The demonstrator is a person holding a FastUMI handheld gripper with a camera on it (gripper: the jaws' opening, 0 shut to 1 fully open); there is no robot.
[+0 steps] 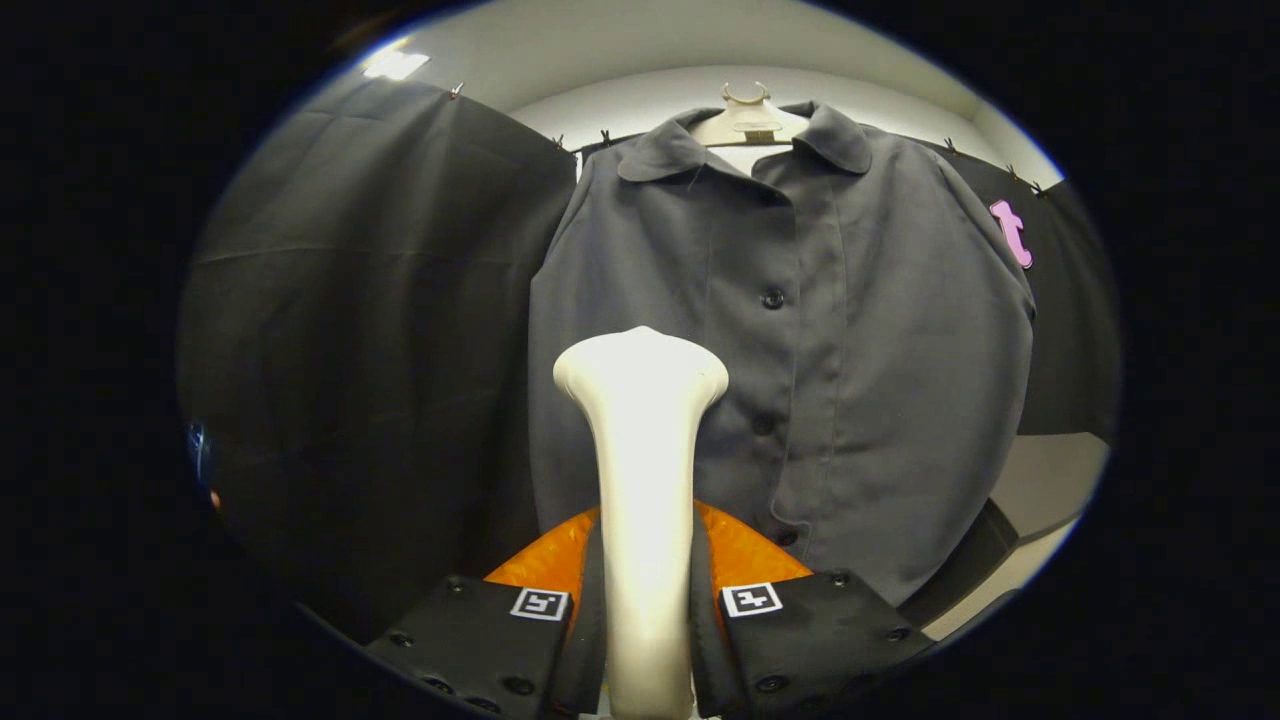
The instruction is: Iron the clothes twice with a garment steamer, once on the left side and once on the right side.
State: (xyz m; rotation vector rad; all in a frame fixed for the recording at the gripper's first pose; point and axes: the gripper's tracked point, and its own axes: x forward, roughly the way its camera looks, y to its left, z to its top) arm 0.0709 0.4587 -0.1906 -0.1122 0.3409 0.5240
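Gripper: the gripper (pixel 647 610) has both fingers pressed against the steamer's handle, one on each side.
Steamer: the white garment steamer (pixel 643 470) stands upright between the fingers, its flared head reaching ahead of them.
Shirt: a grey buttoned shirt (pixel 800 350) hangs beyond the steamer head on a pale hanger (pixel 748 120); the head sits before the shirt's left half, though whether it touches the fabric is hard to judge.
Backdrop: black cloth (pixel 370 330) hangs beside the shirt.
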